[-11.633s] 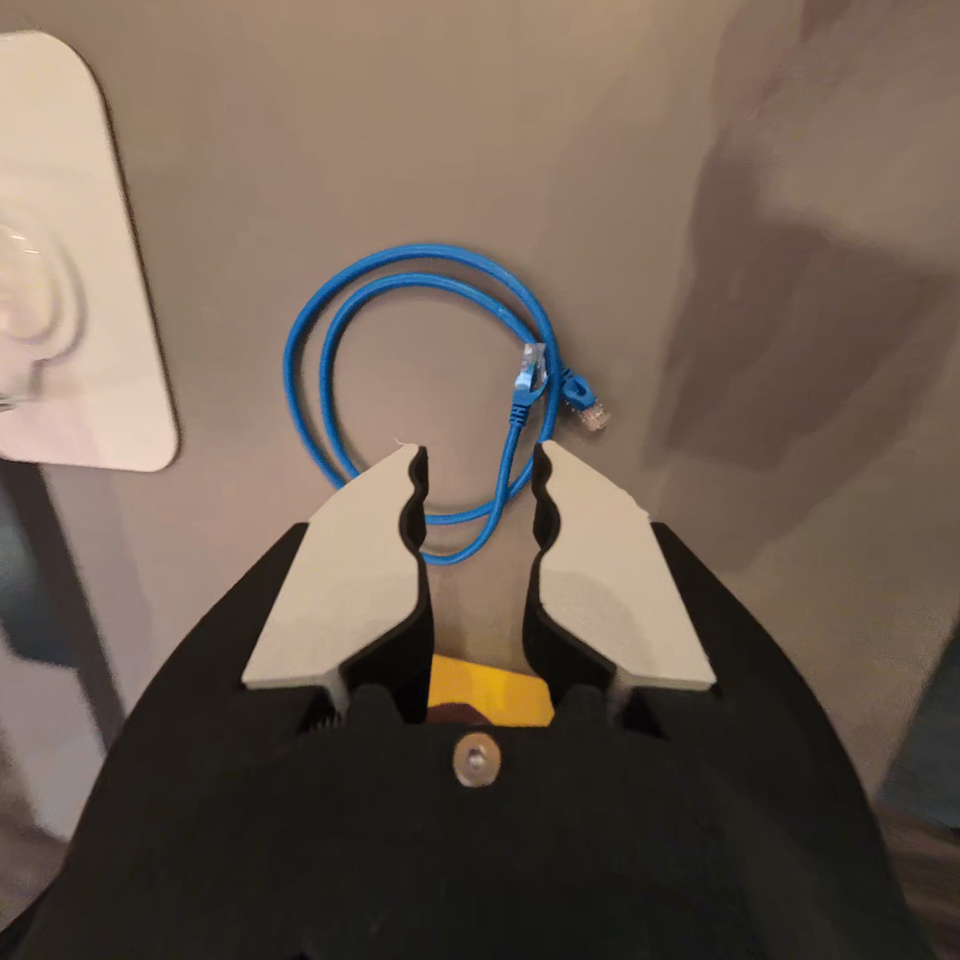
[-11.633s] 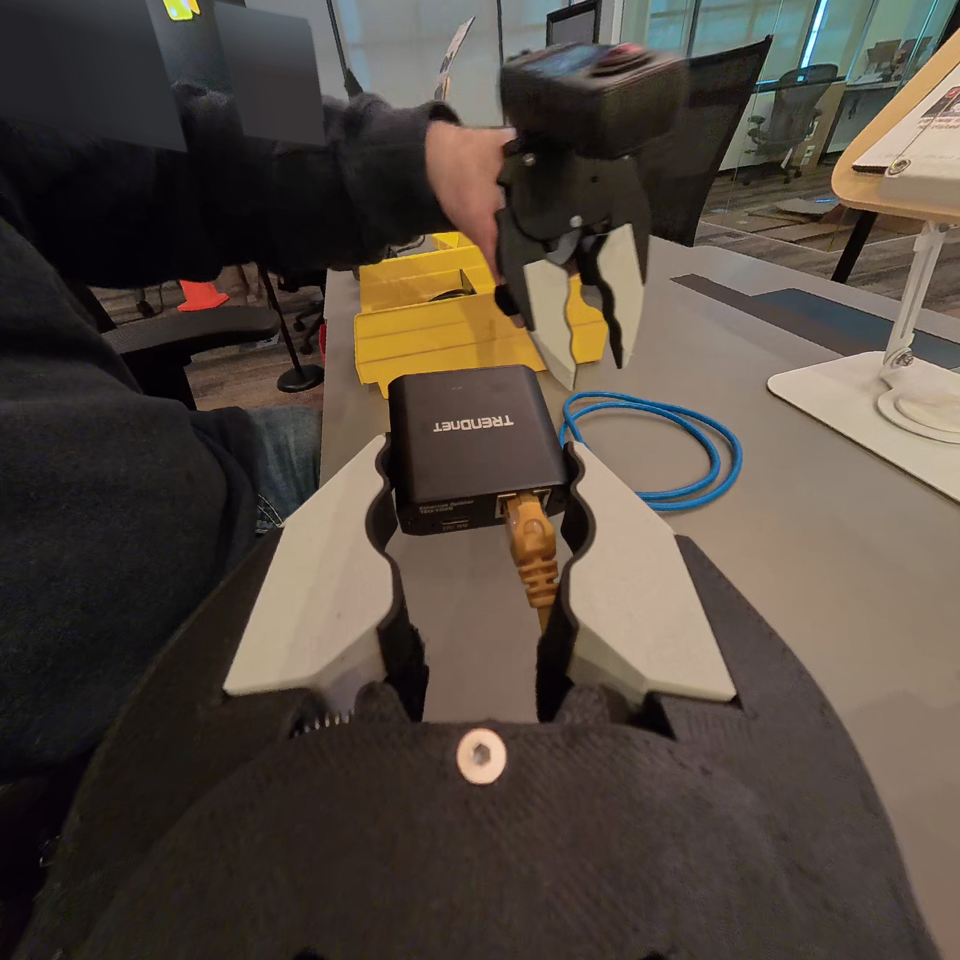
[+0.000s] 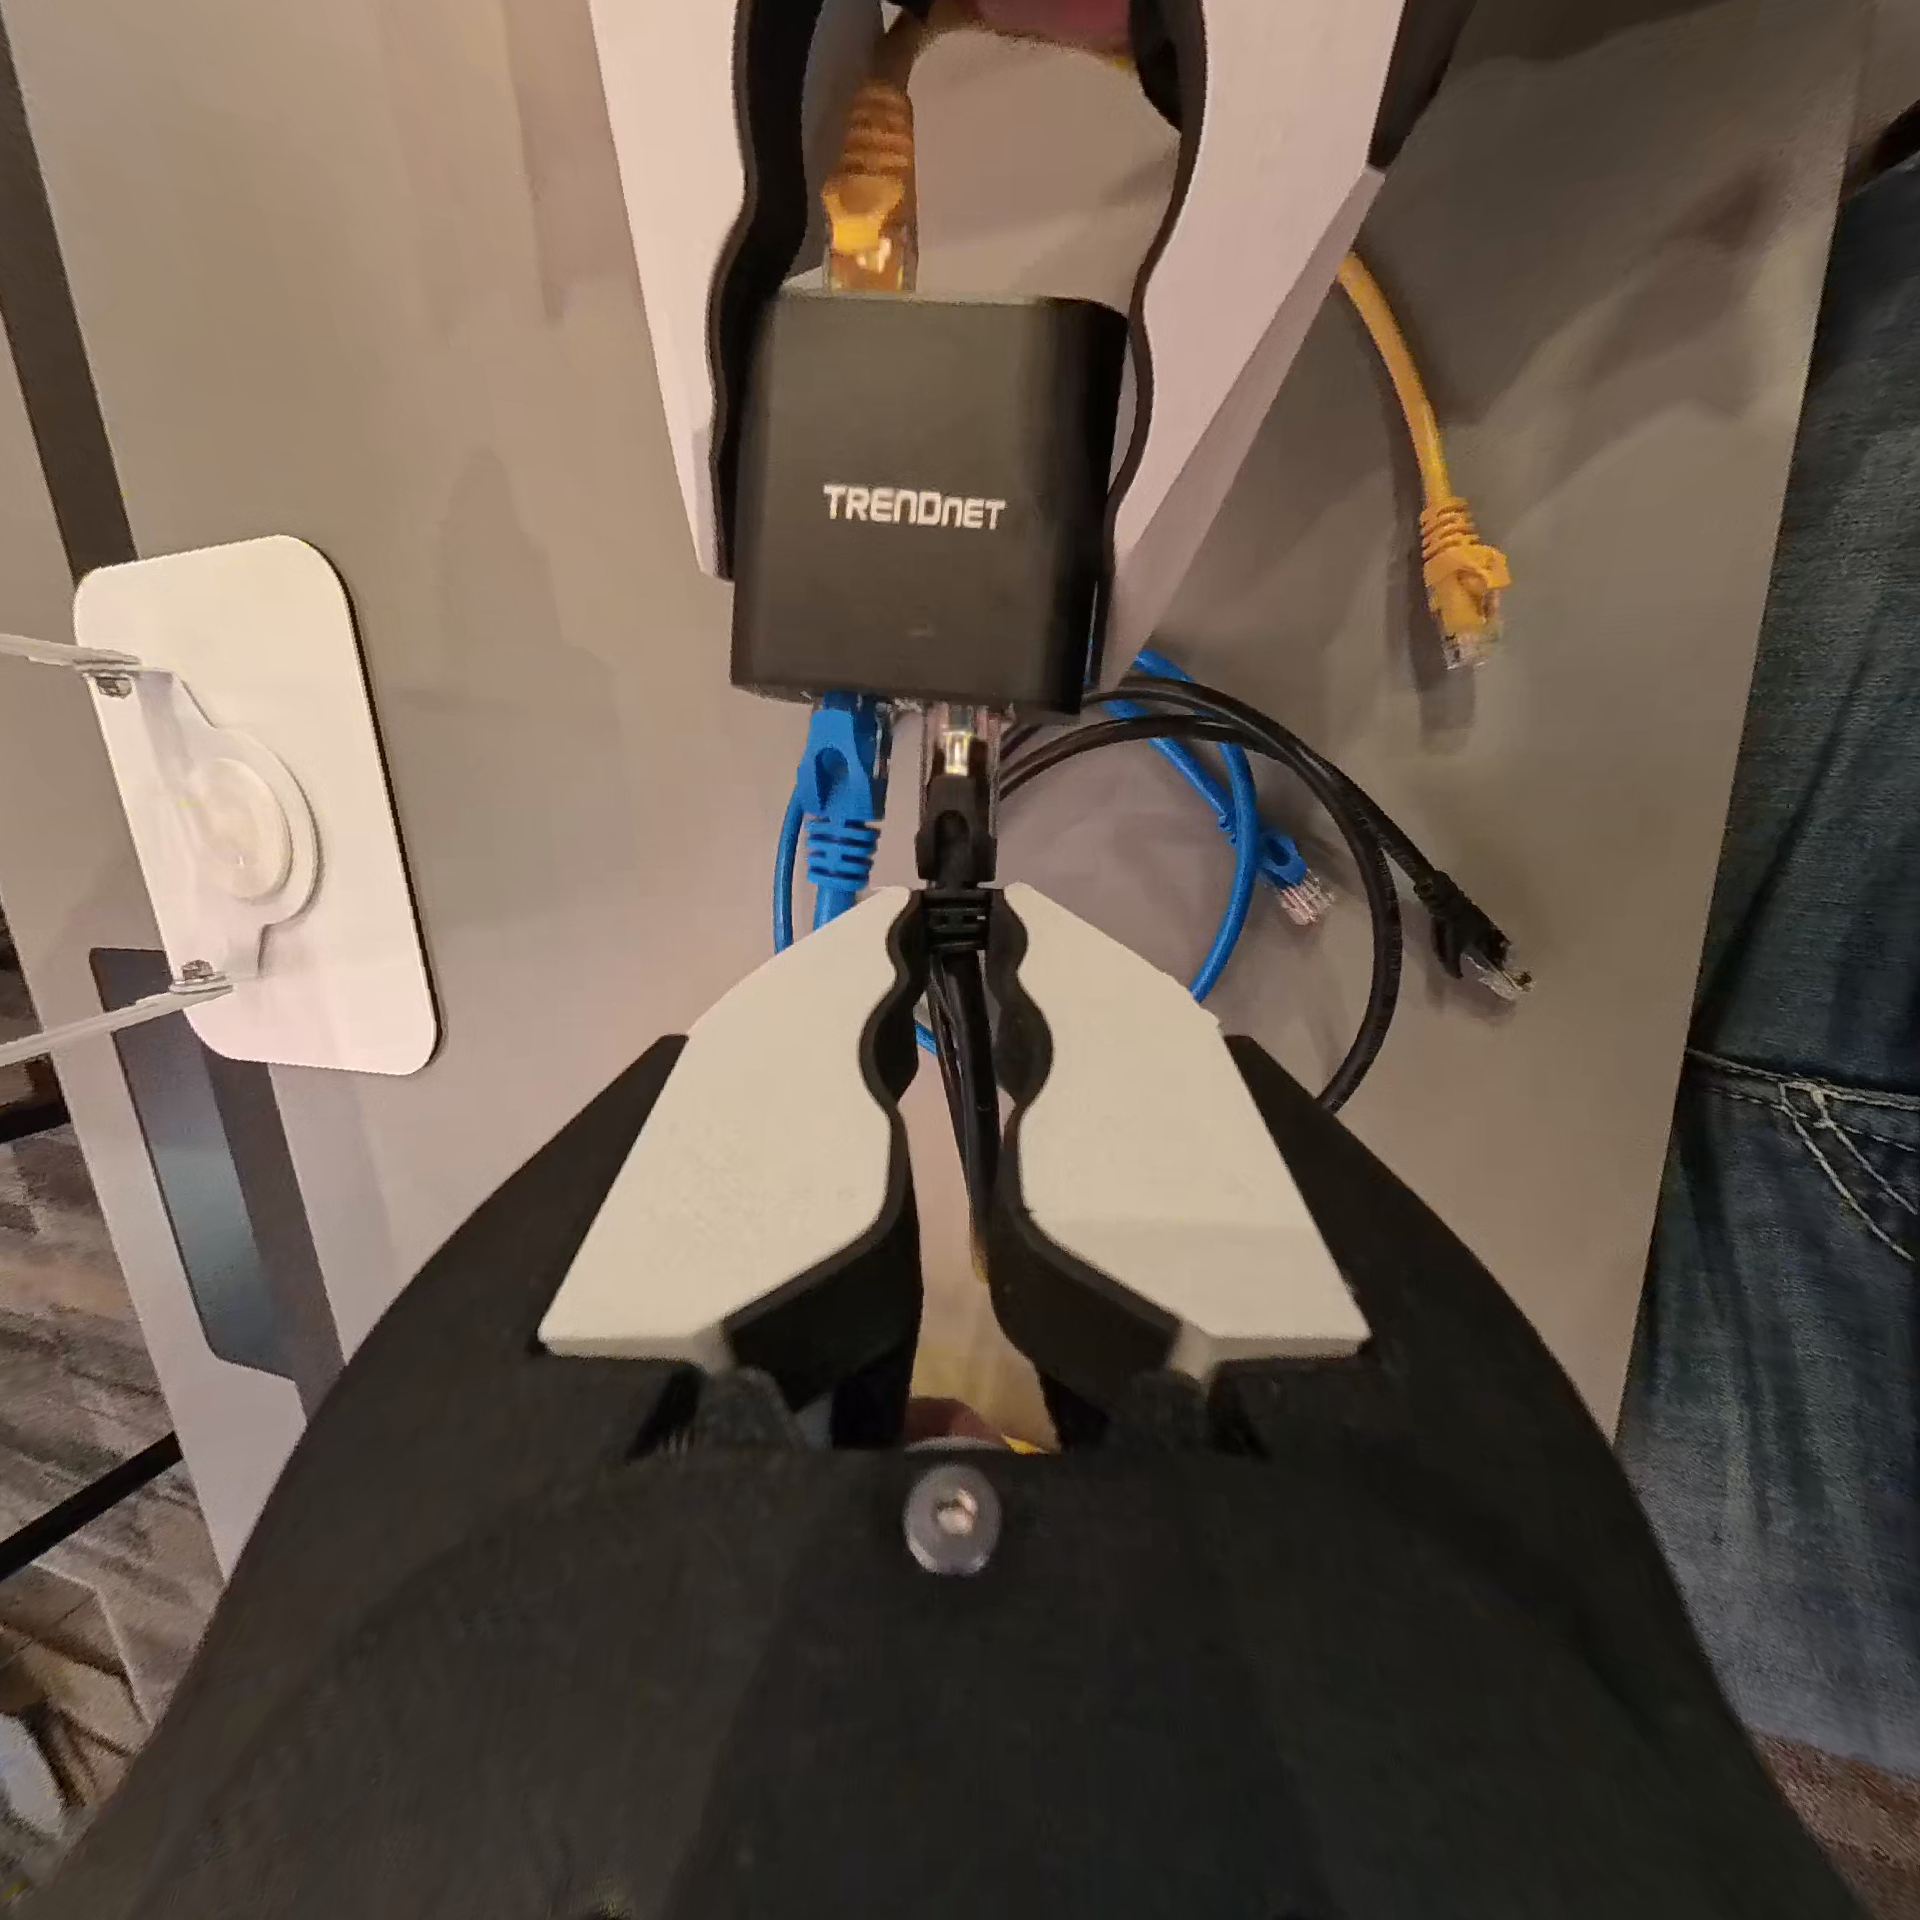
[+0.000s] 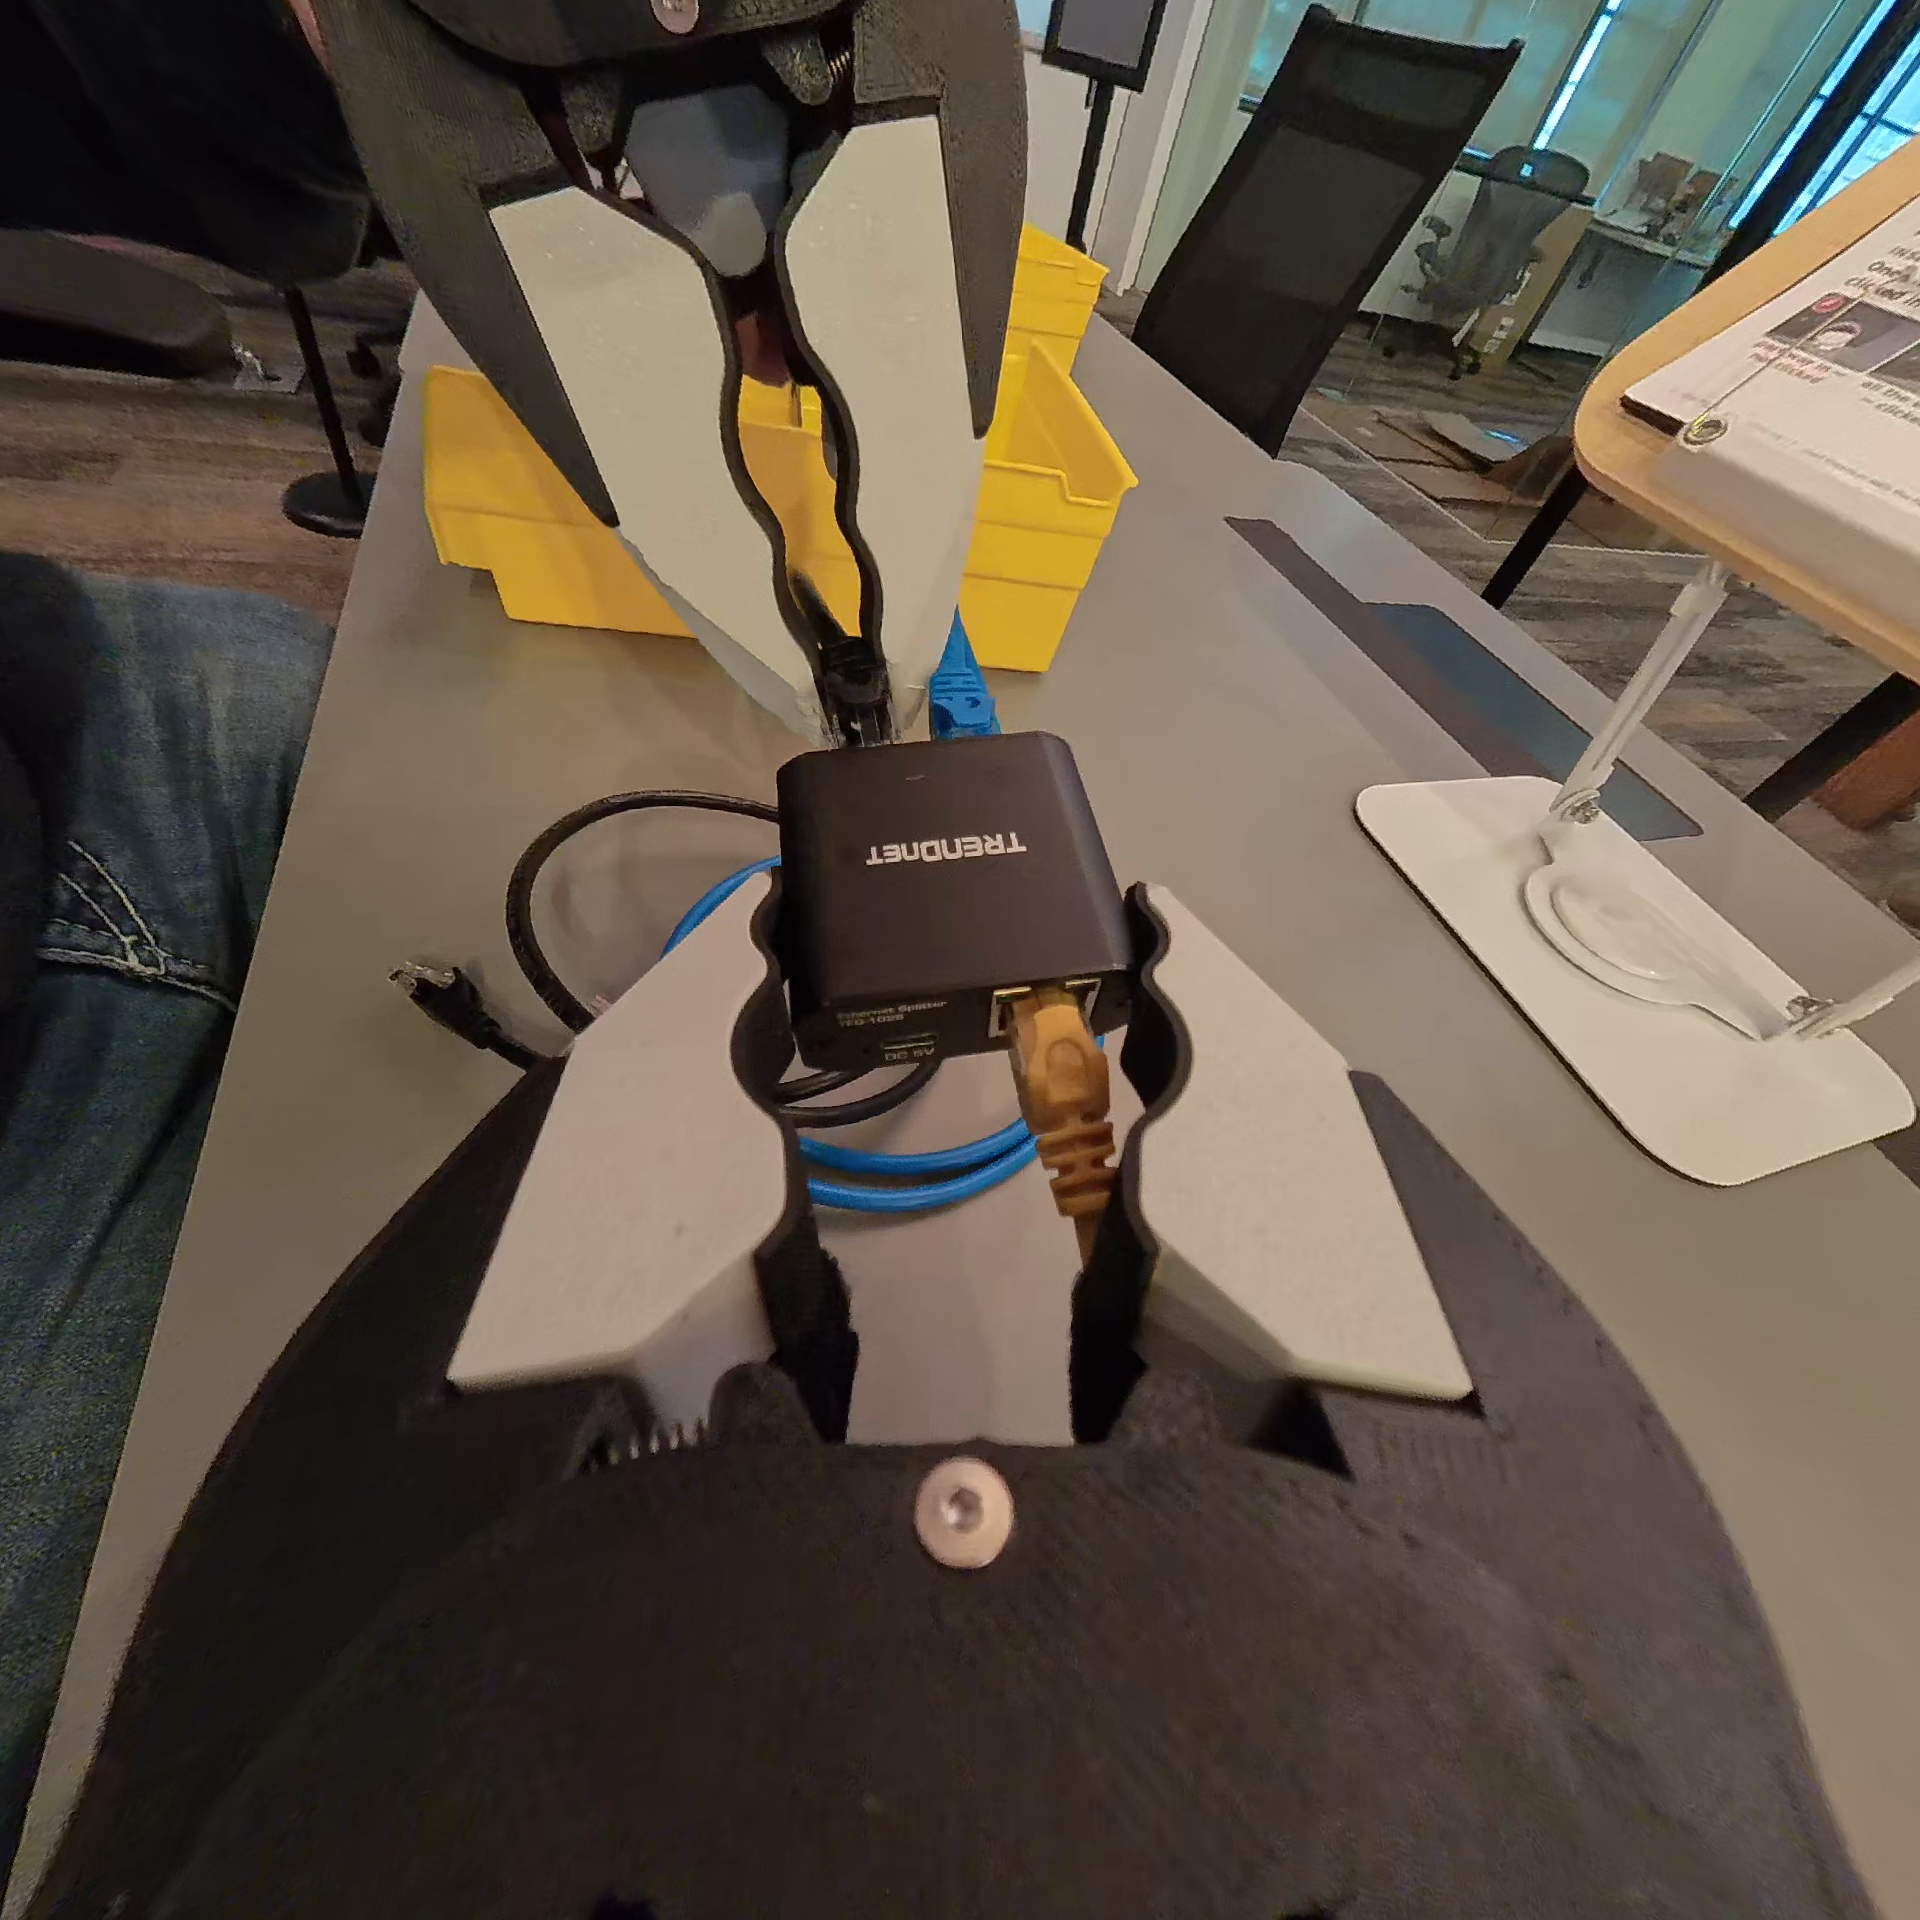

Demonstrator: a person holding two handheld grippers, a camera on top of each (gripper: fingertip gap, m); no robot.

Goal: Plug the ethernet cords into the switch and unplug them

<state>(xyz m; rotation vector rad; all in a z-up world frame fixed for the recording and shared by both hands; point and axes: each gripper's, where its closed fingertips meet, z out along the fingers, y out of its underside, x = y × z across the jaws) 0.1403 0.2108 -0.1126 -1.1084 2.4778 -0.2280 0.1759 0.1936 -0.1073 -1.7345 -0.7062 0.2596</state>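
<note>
My left gripper (image 3: 951,914) was clamped on the ribbed boot of the thin black ethernet cord (image 3: 954,831), whose clear plug sat at the mouth of a port on the small black box-shaped switch (image 3: 914,499), right beside the blue ethernet cord (image 3: 836,800) already seated there; I could not tell whether the black plug had clicked home. My right gripper (image 4: 956,935) was closed against the switch's two sides, bracing it on the table, with the yellow ethernet cord (image 4: 1060,1081) plugged into the near face between its fingers. The risk I judged was a skewed push: holding the boot rather than the plug body, the connector could cock and jam, or the switch could slide out of the brace. The loose black and blue loops under and beside the switch might also snag. The surface was a smooth grey tabletop (image 4: 1351,1558), carrying yellow plastic bins (image 4: 1049,488) and a white flat stand base (image 4: 1662,1039); dark office chairs and glass partitions stood beyond
</note>
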